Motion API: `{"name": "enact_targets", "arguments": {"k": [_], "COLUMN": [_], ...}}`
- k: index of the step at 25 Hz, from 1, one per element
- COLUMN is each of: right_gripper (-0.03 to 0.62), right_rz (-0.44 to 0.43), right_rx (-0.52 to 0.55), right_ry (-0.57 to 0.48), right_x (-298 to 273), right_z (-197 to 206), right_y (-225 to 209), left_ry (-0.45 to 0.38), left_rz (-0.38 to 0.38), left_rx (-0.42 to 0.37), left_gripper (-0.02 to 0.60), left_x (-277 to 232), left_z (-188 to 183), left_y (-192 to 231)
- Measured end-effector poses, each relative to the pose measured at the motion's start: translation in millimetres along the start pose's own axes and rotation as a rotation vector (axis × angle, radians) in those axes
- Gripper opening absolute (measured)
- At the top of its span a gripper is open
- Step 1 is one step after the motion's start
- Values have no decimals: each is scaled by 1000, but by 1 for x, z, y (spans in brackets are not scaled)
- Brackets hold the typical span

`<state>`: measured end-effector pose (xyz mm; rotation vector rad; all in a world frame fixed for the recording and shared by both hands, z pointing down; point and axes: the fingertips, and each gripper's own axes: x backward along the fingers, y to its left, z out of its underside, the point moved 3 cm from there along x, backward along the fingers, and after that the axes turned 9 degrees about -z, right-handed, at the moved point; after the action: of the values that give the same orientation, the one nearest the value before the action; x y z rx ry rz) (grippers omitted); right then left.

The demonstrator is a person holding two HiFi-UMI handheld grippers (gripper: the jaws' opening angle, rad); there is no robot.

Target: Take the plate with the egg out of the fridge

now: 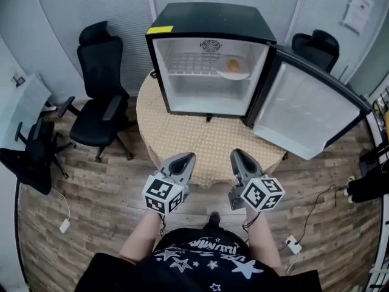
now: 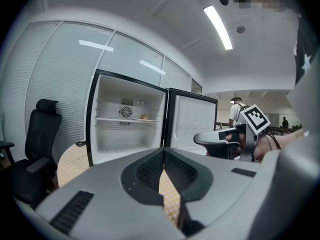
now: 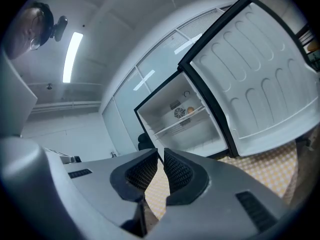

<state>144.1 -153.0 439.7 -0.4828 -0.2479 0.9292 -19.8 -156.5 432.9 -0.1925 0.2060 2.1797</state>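
Observation:
A small black fridge (image 1: 209,18) stands on a round table (image 1: 200,145) with its door (image 1: 307,111) swung open to the right. On its wire shelf, at the right, lies a white plate (image 1: 234,73) with a brownish egg (image 1: 233,65) on it. The egg on the plate (image 2: 144,117) also shows in the left gripper view, and small in the right gripper view as the egg (image 3: 190,111). My left gripper (image 1: 186,159) and right gripper (image 1: 236,156) hover side by side over the table's near edge, well short of the fridge. Both are shut and hold nothing.
Black office chairs (image 1: 100,105) stand left of the table, and another chair (image 1: 317,48) behind the door. Cables and a power strip (image 1: 292,244) lie on the wooden floor at the right. The person's legs and shoe (image 1: 213,219) are below the grippers.

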Motion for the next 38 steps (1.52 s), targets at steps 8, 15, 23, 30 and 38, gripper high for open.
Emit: {"name": "enact_targets", "arguments": {"k": [8,15,23,30,38], "right_gripper": [52,52,51,51,52], "right_rz": [-42,-89,-118,-106,-26], "right_rx": [-23,-60,-65,-91,-98], "right_ry": [52,62,84,-28,-86], "right_x": [-9,-21,-41,-58,-98], "right_z": [-16,-24,-21,-43,-62], "right_y": [-40,-57,-53,-59,-78], "left_ry": [-3,7,4,-16,-36], "left_rz": [-75,-126,-174,-87,-8], "left_rx": [49,72,59,37,20], "left_gripper": [9,9,9,9,9], "left_x": [-30,-37,-42,-81,-127], "left_z": [-10,-8,-9,-26,-48], "left_y": [-8,-15,5,17,53]}}
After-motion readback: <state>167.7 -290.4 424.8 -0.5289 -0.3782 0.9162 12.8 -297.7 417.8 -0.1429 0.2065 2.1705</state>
